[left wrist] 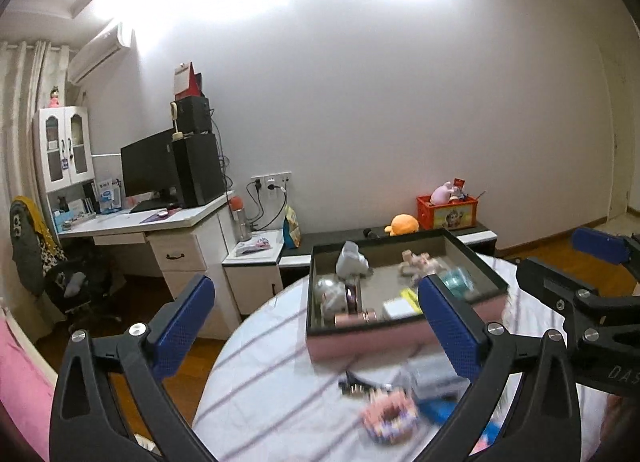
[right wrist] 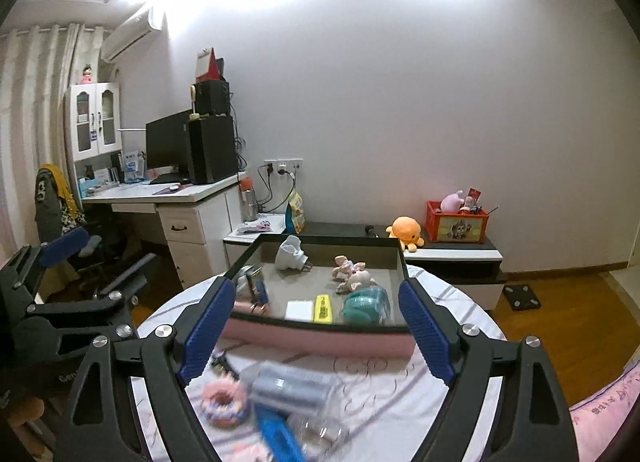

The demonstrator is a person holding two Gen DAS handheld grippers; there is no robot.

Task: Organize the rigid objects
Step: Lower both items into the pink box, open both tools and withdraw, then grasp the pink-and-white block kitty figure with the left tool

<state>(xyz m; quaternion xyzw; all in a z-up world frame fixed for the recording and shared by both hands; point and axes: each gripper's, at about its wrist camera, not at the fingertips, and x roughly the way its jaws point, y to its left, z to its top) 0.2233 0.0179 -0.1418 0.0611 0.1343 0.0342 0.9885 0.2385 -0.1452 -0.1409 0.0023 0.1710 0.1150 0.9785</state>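
Both tools released above the round surface (right wrist: 460,294); nothing between the pads.

Pink-walled box (right wrist: 320,336) sat on the striped cloth at the far side, holding a white plug adapter (right wrist: 289,253), teal item (right wrist: 366,304), yellow highlighter (right wrist: 322,308). Nearer, blurred: pink beaded ring (right wrist: 224,402), clear packet (right wrist: 292,384). Left tool (left wrist: 316,326) and right tool (right wrist: 316,330) were spread wide, empty.

The box (right wrist: 320,340) was pink with a black rim; beneath it, the tablecloth (right wrist: 420,390) was white, purple-striped.
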